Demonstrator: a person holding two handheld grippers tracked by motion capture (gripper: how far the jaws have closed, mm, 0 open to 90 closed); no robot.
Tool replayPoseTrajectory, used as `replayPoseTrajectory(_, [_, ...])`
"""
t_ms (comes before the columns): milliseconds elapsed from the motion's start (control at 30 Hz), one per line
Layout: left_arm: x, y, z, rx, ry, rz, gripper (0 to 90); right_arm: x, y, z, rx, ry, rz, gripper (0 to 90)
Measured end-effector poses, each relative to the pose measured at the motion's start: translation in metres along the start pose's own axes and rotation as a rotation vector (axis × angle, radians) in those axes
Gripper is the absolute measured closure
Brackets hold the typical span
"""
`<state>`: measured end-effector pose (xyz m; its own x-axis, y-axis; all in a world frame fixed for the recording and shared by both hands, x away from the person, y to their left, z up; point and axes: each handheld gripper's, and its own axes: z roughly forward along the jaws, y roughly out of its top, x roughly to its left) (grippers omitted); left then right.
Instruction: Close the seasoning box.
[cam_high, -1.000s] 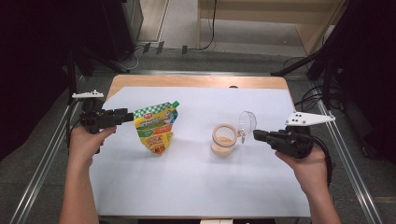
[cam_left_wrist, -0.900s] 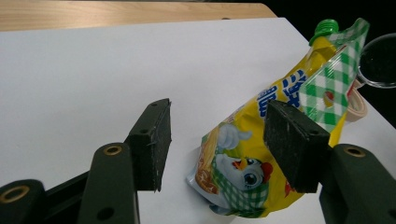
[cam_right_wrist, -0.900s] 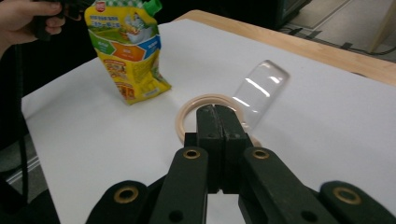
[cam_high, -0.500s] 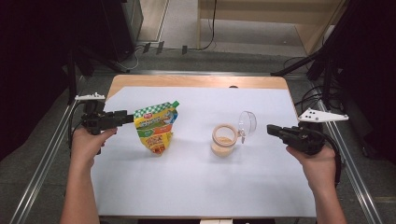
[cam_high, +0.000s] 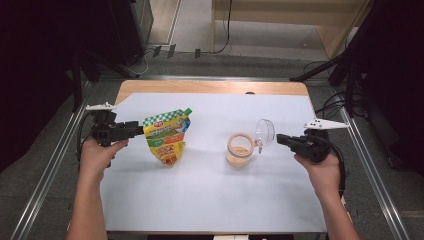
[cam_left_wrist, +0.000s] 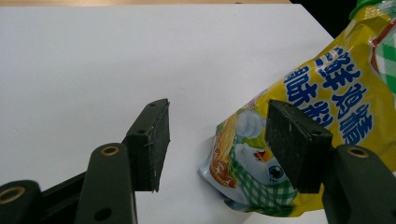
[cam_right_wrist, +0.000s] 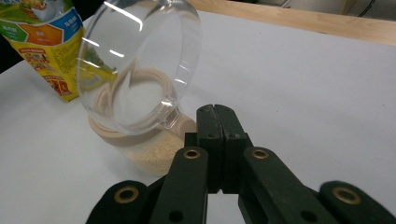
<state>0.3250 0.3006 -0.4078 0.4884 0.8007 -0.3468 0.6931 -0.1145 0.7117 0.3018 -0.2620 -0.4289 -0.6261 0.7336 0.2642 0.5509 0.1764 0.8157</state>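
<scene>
White table (cam_high: 210, 200): yellow pouch (cam_high: 166, 137) w/ blue Chinese text.

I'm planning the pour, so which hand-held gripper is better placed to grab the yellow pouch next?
Left. The left hand-held gripper is open beside the yellow pouch; the right hand-held gripper is shut near the jar.

A wooden table (cam_high: 210, 86) carries a white sheet (cam_high: 210, 190) over most of its top. On the sheet a yellow pouch (cam_high: 167, 136) stands left, an open jar (cam_high: 239, 150) right of centre.
</scene>
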Motion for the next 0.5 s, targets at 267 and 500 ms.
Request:
replayPoseTrajectory(267, [0.0,-0.001,0.001,-0.001,-0.001,0.001,40.8,0.007,0.001,0.019,0.003,0.009,-0.009,90.0])
replayPoseTrajectory(500, [0.0,-0.001,-0.004,-0.021,-0.018,-0.002,39.6,0.014,0.002,0.019,-0.015,0.008,-0.015,90.0])
